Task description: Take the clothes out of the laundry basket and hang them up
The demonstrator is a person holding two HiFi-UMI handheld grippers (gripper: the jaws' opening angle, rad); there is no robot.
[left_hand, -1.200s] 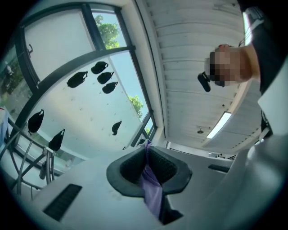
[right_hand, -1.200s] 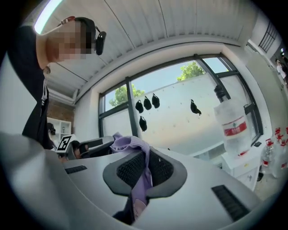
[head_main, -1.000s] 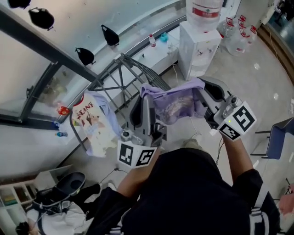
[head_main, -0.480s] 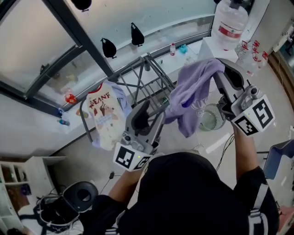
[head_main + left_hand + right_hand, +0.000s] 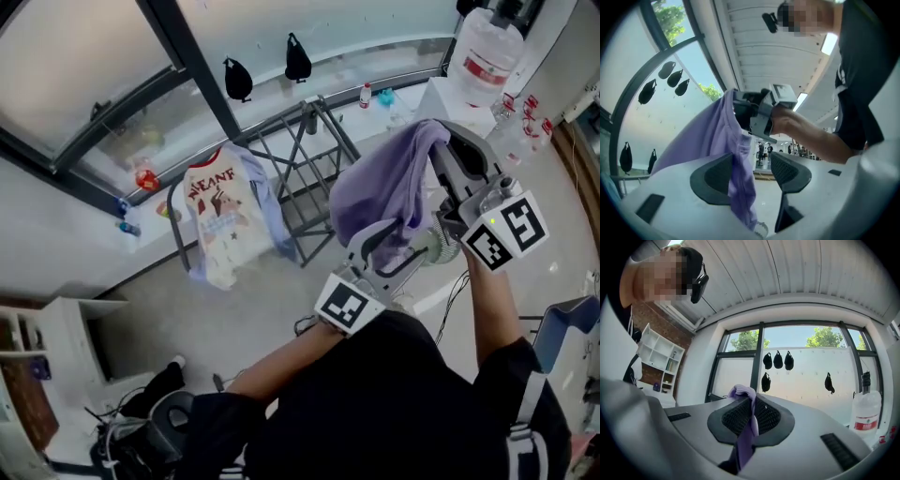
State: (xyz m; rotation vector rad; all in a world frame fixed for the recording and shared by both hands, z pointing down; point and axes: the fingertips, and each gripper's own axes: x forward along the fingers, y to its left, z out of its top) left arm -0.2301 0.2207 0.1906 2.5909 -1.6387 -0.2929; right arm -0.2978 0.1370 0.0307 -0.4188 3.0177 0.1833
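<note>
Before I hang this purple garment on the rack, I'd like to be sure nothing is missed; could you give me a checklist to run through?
1. Hold of the right gripper on the purple garment: ok, clamped.
2. Is the left gripper open for a second hold: ok; its jaws have just been opening, and the garment hangs between them, not pinched.
3. Garment spread out for hanging: not ok, bunched.
4. Bare bars on the drying rack beside the white shirt: ok.

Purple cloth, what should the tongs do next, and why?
Probably close the left tongs on the purple garment: they have just been opening, and it hangs loose between them, while the right tongs alone pinch it.
</note>
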